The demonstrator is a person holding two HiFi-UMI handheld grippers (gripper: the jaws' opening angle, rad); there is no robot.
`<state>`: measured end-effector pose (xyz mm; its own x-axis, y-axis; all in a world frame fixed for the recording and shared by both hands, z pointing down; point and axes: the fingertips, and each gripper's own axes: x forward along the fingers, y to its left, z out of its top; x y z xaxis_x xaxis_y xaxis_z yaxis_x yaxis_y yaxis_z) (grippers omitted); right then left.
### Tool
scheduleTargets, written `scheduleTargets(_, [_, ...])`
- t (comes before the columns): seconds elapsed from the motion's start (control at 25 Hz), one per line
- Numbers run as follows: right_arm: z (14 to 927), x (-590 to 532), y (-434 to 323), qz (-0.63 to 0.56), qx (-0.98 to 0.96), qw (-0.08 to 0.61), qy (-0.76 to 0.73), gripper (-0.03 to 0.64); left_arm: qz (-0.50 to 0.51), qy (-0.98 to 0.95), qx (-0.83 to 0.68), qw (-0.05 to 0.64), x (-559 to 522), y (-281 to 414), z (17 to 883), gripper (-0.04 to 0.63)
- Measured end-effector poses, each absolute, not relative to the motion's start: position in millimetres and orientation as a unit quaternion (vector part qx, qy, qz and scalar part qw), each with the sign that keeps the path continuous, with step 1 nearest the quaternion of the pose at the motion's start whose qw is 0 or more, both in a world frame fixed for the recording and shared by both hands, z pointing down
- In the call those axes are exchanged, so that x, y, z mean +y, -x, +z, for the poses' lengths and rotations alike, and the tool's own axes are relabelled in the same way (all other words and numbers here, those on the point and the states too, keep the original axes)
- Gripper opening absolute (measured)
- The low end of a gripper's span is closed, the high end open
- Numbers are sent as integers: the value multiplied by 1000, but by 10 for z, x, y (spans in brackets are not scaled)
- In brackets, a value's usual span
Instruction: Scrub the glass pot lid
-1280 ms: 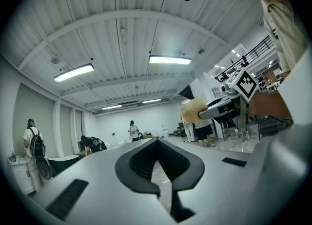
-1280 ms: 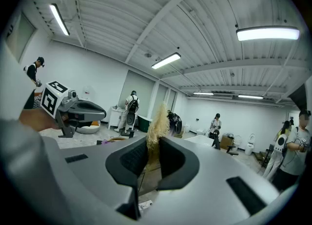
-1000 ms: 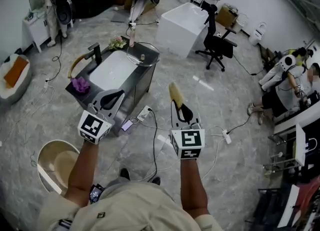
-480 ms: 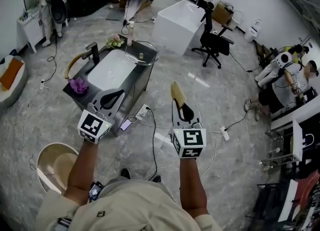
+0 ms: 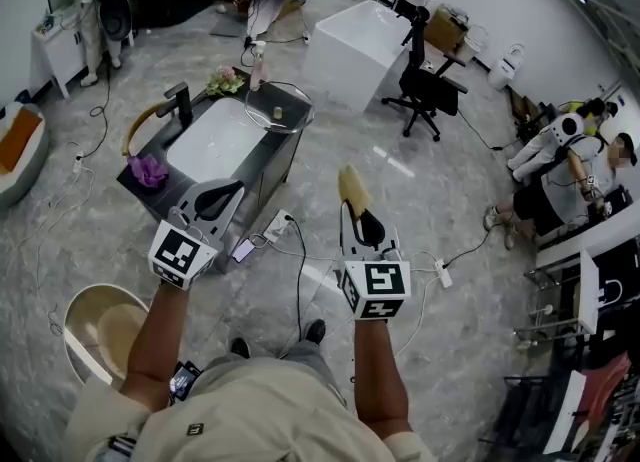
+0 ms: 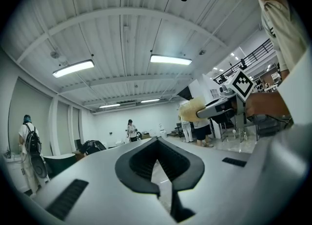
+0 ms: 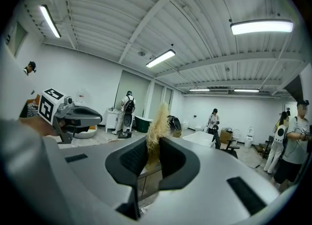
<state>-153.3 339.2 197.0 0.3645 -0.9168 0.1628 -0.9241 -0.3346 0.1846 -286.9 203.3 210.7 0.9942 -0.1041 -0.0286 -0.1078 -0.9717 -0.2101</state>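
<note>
The glass pot lid lies on the far right corner of a dark sink counter several steps ahead, beside the white basin. My right gripper is held in the air over the floor, shut on a yellow scrubbing sponge that sticks out past its jaws. That sponge also shows in the right gripper view, in the right gripper. My left gripper hovers near the counter's near end, shut and empty. In the left gripper view the left gripper has its tips together.
A black faucet, a purple object and flowers sit on the counter. Cables and a power strip lie on the floor. A beige bowl-shaped fixture is at lower left. A white tub, office chair and several people stand beyond.
The view has shifted slightly as the person steps; the counter sits a little further left. Both grippers keep the same pose, and the sponge stays held.
</note>
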Motion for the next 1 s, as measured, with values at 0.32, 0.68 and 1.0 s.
scheduleTargets(0.32, [2065,3176,947,21,-611,111,-783,51,-17,988,116,99,1976,2483,2202,14])
scheduleTargets(0.68, [1983,3113,11,25,-654,89,-751,51,-42,977,182,99,2151,1698,2180,14])
scheduleTargets(1.0, [1949,3097,-541,27,-682,79,-727,51,-73,971,192,125,2332,1135,2236,14])
